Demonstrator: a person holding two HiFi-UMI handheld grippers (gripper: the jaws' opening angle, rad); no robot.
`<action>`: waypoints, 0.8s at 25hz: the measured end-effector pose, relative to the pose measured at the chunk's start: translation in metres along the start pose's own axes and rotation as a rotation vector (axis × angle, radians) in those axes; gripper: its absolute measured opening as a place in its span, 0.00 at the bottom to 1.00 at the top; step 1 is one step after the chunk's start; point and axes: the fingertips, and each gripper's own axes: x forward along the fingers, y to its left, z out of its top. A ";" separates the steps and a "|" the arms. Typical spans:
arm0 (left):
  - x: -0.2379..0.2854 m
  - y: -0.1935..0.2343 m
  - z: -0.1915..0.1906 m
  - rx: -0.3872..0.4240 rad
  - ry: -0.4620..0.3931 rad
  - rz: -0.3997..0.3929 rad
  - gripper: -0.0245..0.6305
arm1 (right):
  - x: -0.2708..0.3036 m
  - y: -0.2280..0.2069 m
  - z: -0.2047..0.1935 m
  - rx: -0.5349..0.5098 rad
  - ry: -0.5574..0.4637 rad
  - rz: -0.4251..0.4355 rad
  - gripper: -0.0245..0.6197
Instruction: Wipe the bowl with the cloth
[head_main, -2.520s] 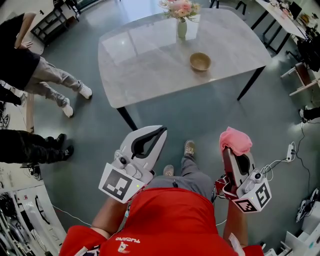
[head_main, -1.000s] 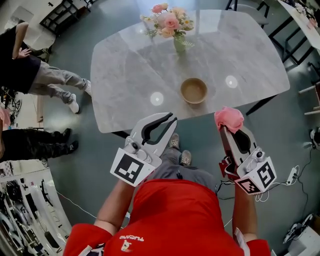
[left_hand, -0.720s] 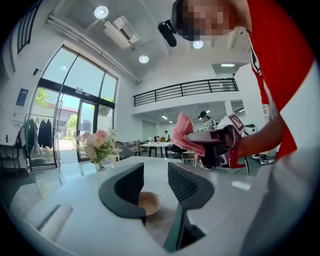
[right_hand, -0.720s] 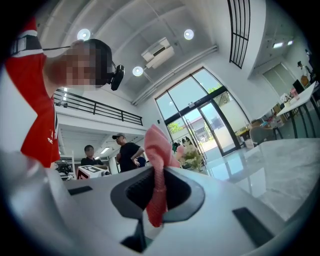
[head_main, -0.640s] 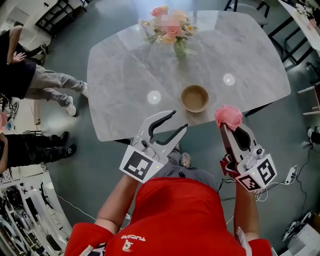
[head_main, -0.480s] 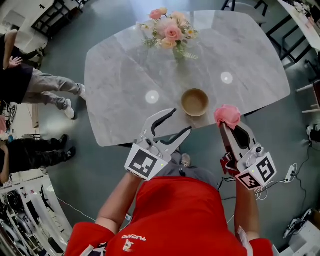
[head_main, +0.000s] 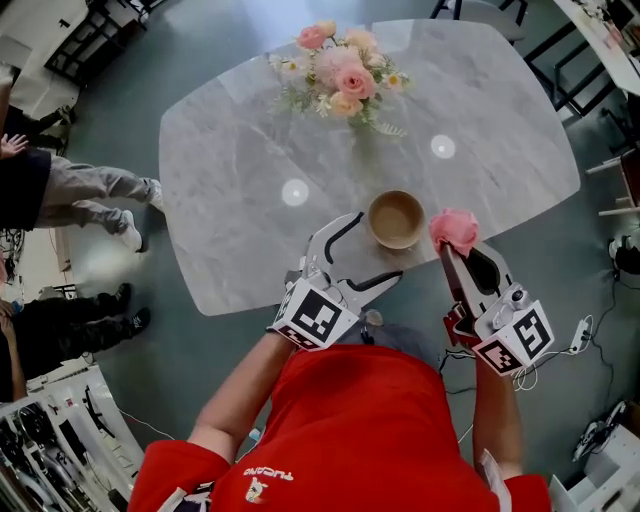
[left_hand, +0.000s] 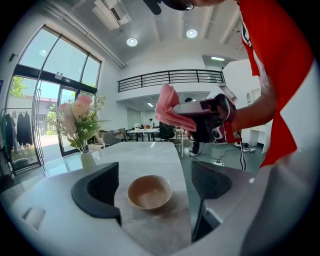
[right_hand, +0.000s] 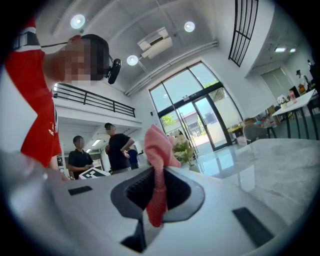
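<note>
The bowl (head_main: 396, 219) sits centre frame, near the counter (head_main: 230, 200) edge. The left gripper (head_main: 379, 246) has just been opening its 2 fingers (bowl ahead, untouched). The right gripper (head_main: 455, 252) fingers pinch the pink cloth (head_main: 453, 228).

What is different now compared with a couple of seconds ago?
The left gripper moved forward to the bowl. Its fingers have just been opening, and the bowl shows between them, not gripped. The right gripper came up beside the bowl. Unchanged: it still clamps the cloth, and the bowl sits on the table.
</note>
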 end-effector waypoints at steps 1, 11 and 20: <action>0.003 0.000 -0.007 0.002 0.016 -0.007 0.72 | 0.002 -0.001 -0.001 -0.003 0.005 -0.007 0.07; 0.037 0.001 -0.044 0.025 0.099 -0.082 0.93 | 0.011 -0.013 -0.019 -0.003 0.074 -0.049 0.07; 0.069 0.008 -0.071 0.011 0.167 -0.063 0.93 | 0.020 -0.035 -0.041 0.003 0.169 0.022 0.07</action>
